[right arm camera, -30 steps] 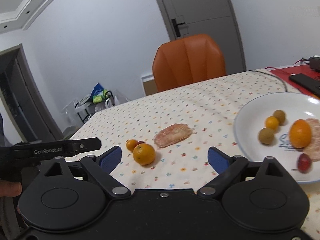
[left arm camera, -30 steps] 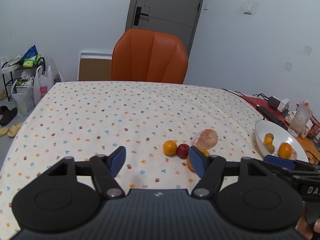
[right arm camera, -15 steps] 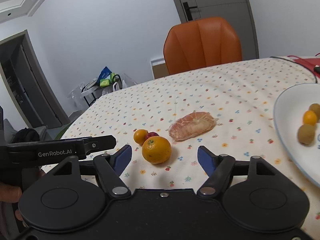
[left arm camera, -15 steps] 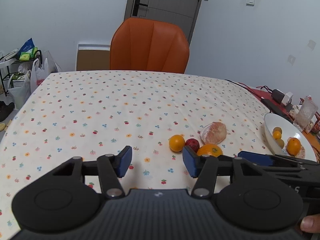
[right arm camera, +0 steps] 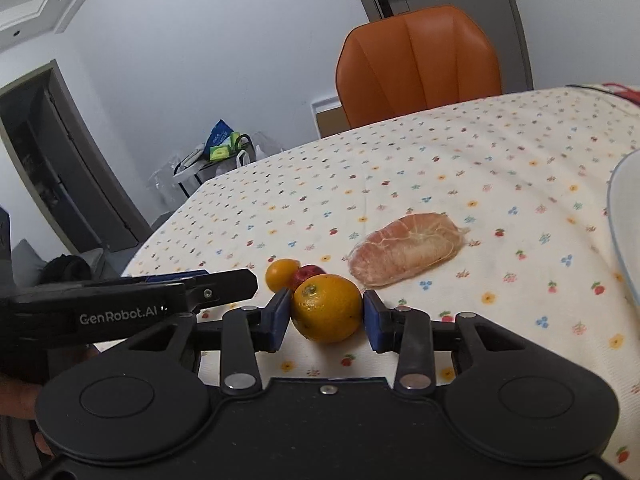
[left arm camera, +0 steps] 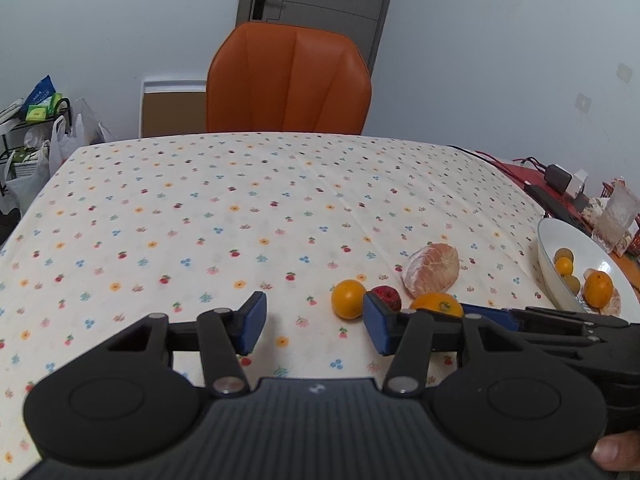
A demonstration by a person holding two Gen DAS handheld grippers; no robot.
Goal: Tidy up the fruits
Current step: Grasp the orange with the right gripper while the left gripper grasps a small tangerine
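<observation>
On the flowered tablecloth a large orange [right arm camera: 326,308] lies between the pads of my right gripper [right arm camera: 324,312], whose jaws are closing and touch it on both sides. Just behind it sit a small red fruit [right arm camera: 306,274] and a small orange [right arm camera: 280,274]. A peeled pink citrus [right arm camera: 404,254] lies farther right. My left gripper [left arm camera: 314,320] hovers low over the cloth, jaws closing with nothing between them. The small orange [left arm camera: 349,298] lies just beyond its right finger. A white plate [left arm camera: 548,256] at the right holds several fruits.
An orange chair [left arm camera: 288,80] stands at the table's far side. A glass [left arm camera: 616,216], a charger and cables crowd the table's right edge behind the plate. A rack with bags [left arm camera: 36,128] stands on the floor at the left.
My right gripper swung left from the plate to the large orange and narrowed its jaws around it. The left gripper moved forward and lower, its jaws narrowing.
</observation>
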